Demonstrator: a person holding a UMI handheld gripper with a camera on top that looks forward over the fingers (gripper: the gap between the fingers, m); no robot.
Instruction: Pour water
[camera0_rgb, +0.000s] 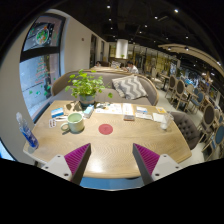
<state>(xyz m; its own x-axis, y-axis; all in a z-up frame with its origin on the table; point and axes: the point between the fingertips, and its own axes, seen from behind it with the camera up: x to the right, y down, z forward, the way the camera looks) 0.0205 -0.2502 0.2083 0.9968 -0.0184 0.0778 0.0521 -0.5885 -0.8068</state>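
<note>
The big wooden counter (120, 140) fills the middle of the room, well ahead of the claw (112, 160). Behind it sits a long grey sofa (105, 85) with a striped cushion (130, 88). A leafy green plant (85, 85) stands at the far side of the counter, with some papers and books (125, 110) lying next to it.

The claw is wide apart and holds nothing — its two pink pads (75, 156) point at the near edge of the counter, with only bare wood between them.

The things for pouring look to be these: a clear plastic bottle with a blue label (26, 133) standing up near the left end of the counter, and a pale green mug (75, 122) a bit further in, apart from the bottle. A small round red coaster (105, 129) lies in the middle.

The first job is probably to get the bottle. To do it well, swing left, keep the claw wide, and slide the fingers around the bottle's middle — then squeeze softly so it does not tip or slip.
</note>
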